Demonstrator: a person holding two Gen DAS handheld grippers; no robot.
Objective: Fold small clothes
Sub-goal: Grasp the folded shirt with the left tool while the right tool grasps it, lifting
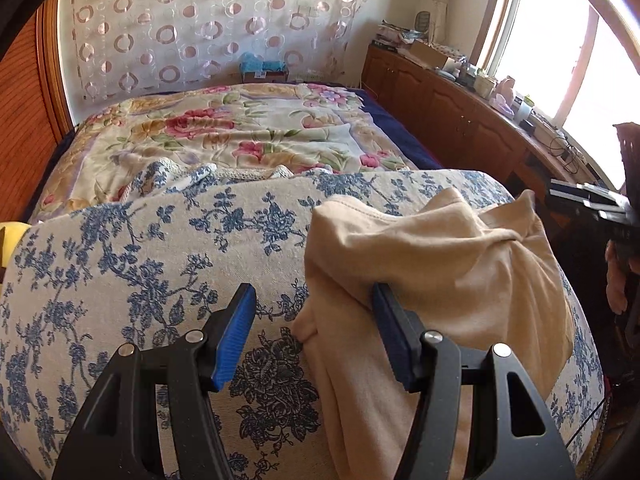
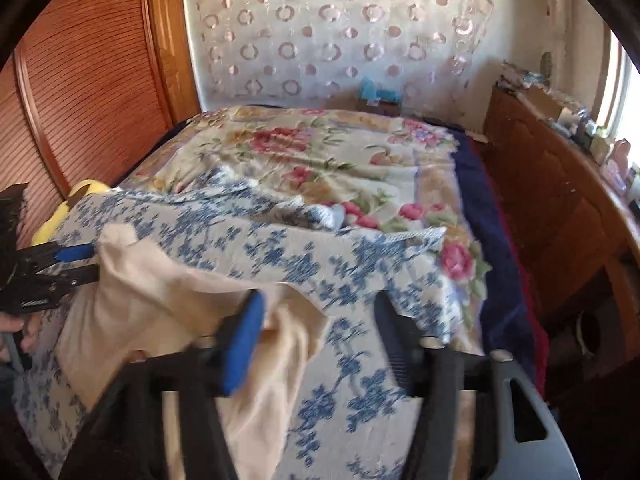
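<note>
A cream-beige garment (image 1: 432,256) lies on an off-white cloth (image 1: 160,248) printed with blue flower sprays. Beyond it the bedspread (image 1: 248,128) is pale cream with pink and red roses, golden blooms and green leaves, edged by a navy sheet (image 1: 396,132). The curtain (image 1: 208,20) is sheer white with pinkish rings and dots. The gripper pads (image 1: 236,336) are bright blue on black arms.

A cream garment (image 1: 432,264) lies rumpled and bunched, its near edge between the left claw's (image 1: 314,332) spread fingers.
</note>
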